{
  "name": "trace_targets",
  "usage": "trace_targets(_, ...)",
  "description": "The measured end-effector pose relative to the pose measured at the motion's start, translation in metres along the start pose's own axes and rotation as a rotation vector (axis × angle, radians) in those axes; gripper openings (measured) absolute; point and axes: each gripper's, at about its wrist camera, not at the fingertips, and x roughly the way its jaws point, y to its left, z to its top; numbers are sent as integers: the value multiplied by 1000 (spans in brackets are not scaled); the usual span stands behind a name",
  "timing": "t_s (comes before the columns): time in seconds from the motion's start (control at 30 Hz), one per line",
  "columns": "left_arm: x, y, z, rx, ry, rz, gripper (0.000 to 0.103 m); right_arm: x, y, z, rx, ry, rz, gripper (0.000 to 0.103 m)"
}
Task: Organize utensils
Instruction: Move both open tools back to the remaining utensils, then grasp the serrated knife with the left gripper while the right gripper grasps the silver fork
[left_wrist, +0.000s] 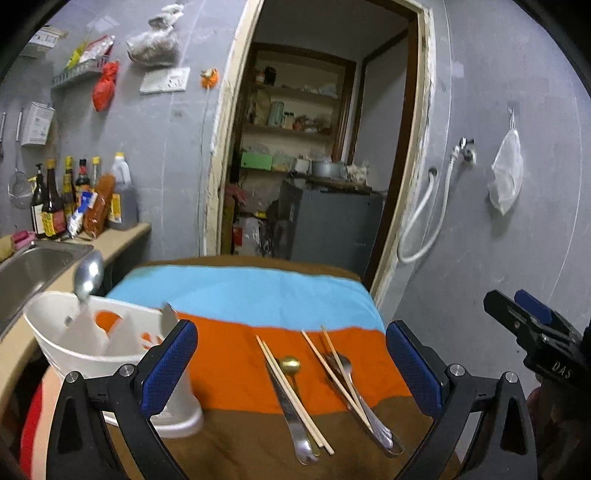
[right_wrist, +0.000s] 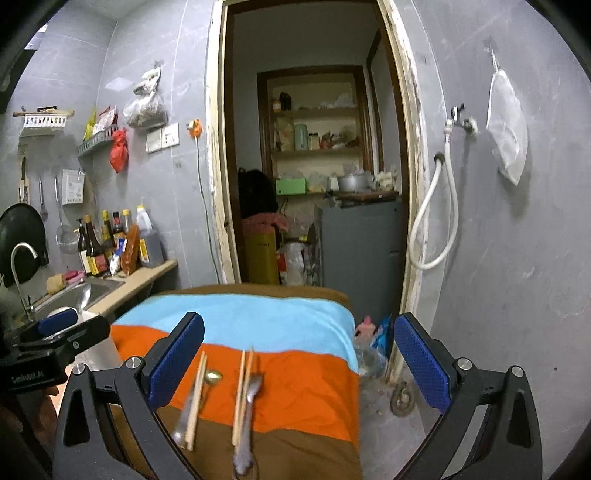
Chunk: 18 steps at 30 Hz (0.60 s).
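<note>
Utensils: chopsticks (left_wrist: 295, 395) and fork (left_wrist: 364, 400) lie ahead, long axes running near-to-far.
My fingers: left gripper (left_wrist: 291, 369) and right gripper (right_wrist: 299, 365) both wide open, empty.
Nearer: right, to the fork.

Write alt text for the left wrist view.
The open left gripper hangs above chopsticks, spoons and a fork lying on a striped cloth. A white holder with a spoon inside stands at left.
</note>
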Motion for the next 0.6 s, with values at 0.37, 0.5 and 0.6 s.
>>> trace_targets(0.37,61,-3,-35,-3,219,51,62,60,-19,-50,36,185,99,94)
trace_targets(0.5,80,2,-48,-19,304,91,46,85,-11,-68,31,261,147,68)
trace_targets(0.6,92,5,-55,-26,360,119,35,106,-7,-81,45,323,197,57)
